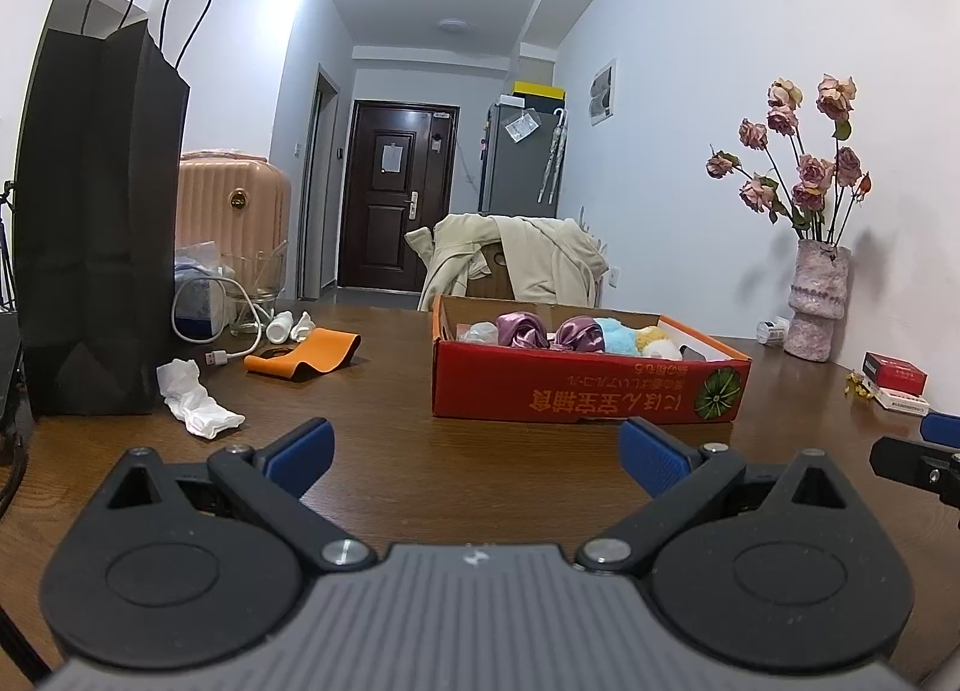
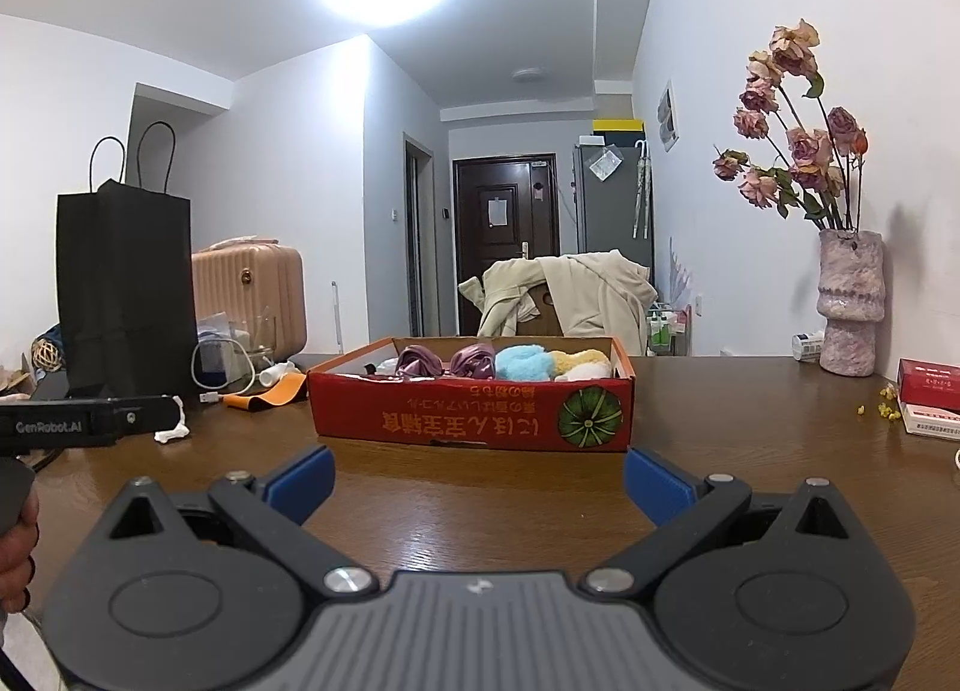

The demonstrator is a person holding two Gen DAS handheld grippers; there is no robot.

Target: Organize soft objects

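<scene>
A shallow red box (image 1: 588, 385) is seen on the brown bench (image 1: 384, 451), near its middle and toward the far edge. Inside the box several soft things are packed side by side: two purple satin scrunchies (image 1: 522, 329), a light blue plush piece (image 1: 621, 336), a yellow one (image 1: 653, 338) and a white one (image 1: 663, 352) at the right end.

The left gripper (image 1: 477, 454) is held low over the near edge of the bench, its jaws spread wide with nothing between them. The right gripper (image 2: 478, 478) is held likewise beside it, jaws wide and empty, pointed at the front wall of the box. In the right wrist view the left gripper's body is seen at the left edge, with part of a hand (image 2: 15, 547) below it.

At the left side of the bench a black paper bag (image 1: 99, 223) stands upright. A crumpled tissue (image 1: 198, 406) lies just in front of it, and an orange strap (image 1: 306, 358) lies between the bag and the box. A white cable (image 1: 216, 325) and a glass (image 1: 255, 283) are seen behind the strap. At the far right corner a vase (image 1: 816, 301) of dried roses stands against the wall, and a red packet (image 1: 894, 373) lies near the right edge.
</scene>
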